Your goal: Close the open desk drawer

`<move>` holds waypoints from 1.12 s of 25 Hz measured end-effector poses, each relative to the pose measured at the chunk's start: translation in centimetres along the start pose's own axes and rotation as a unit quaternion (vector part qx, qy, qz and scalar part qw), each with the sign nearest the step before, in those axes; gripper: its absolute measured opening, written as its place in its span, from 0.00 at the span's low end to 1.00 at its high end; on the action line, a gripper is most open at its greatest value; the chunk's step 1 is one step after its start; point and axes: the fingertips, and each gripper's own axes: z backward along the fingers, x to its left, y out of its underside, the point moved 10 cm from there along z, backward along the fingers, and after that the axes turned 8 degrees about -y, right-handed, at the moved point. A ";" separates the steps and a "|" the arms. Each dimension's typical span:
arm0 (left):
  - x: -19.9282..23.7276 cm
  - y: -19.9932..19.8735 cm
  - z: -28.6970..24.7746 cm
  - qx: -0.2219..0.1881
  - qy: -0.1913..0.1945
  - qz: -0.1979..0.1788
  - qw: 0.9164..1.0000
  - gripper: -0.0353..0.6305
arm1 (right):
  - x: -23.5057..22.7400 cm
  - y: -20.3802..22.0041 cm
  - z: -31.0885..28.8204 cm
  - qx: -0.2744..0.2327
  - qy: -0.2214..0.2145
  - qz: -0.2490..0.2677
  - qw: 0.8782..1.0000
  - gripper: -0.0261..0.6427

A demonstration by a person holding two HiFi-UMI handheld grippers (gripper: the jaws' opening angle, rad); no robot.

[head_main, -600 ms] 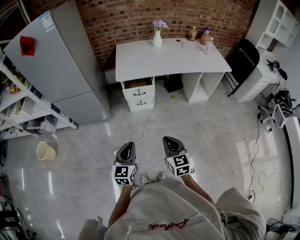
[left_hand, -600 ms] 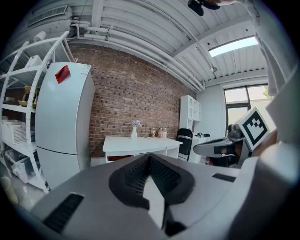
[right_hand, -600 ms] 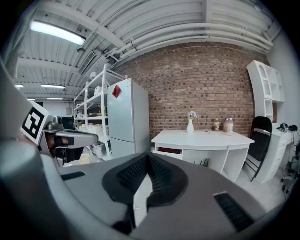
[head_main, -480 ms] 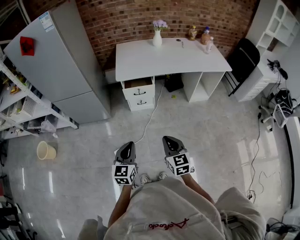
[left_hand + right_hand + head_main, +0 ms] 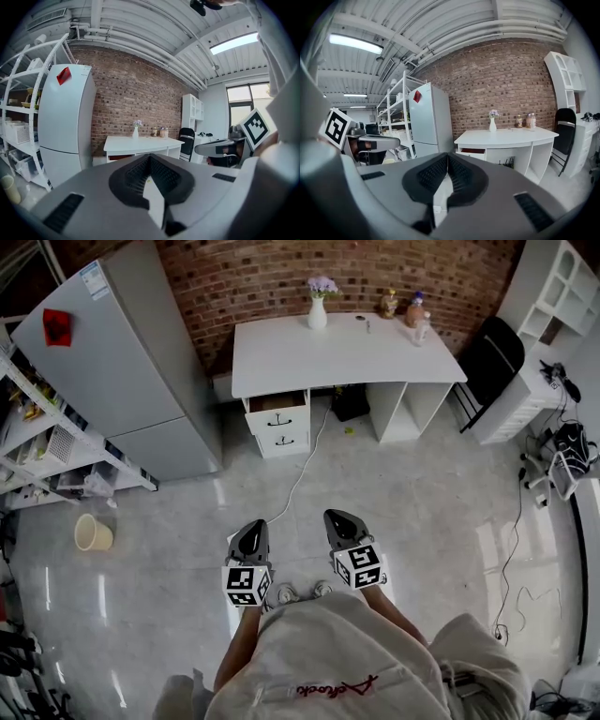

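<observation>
the left gripper (image 5: 251, 538) and the right gripper (image 5: 339, 526) are held side by side, near each other, both pointing forward and slightly down. each has its jaws pressed together with nothing between them. a marker cube (image 5: 247, 584) sits just behind each claw, and the forearms (image 5: 241, 645) trail back from there.

Table (image 5: 342, 352): white, with white drawer fronts and black handles.
Open drawer (image 5: 276, 401): brown inside.
Wall (image 5: 262, 277): red-brown brick with pale mortar lines.
Refrigerator (image 5: 122, 381): silver-grey, with a red tag (image 5: 56, 326) on its door.
Vase (image 5: 318, 315): white.
Flowers (image 5: 322, 284): lilac.
Chair (image 5: 487, 357): black.
Floor (image 5: 403, 493): pale grey glossy tiles.
Bucket (image 5: 92, 532): beige.
Cable (image 5: 298, 479): white.
Left gripper (image 5: 251, 532) and right gripper (image 5: 336, 519): grey bodies, black ribbed linings on the jaws, cubes patterned with black-and-white squares.
Person's garment (image 5: 347, 652): off-white with red lettering.
</observation>
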 end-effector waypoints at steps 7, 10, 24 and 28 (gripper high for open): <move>-1.9 0.2 0.3 0.001 -0.011 -0.001 1.000 0.07 | -1.6 1.4 2.1 0.006 0.006 -0.014 1.000 0.07; -2.9 0.7 0.5 0.004 -0.012 -0.001 1.000 0.07 | -2.2 2.1 2.8 0.012 0.011 -0.017 1.000 0.07; -5.0 2.0 -0.5 0.015 -0.016 0.006 1.000 0.07 | -4.1 3.8 4.2 0.019 0.011 -0.027 0.999 0.07; -5.1 2.0 -1.7 0.016 -0.009 0.007 1.000 0.07 | -5.0 3.7 3.8 0.022 0.015 -0.029 0.999 0.07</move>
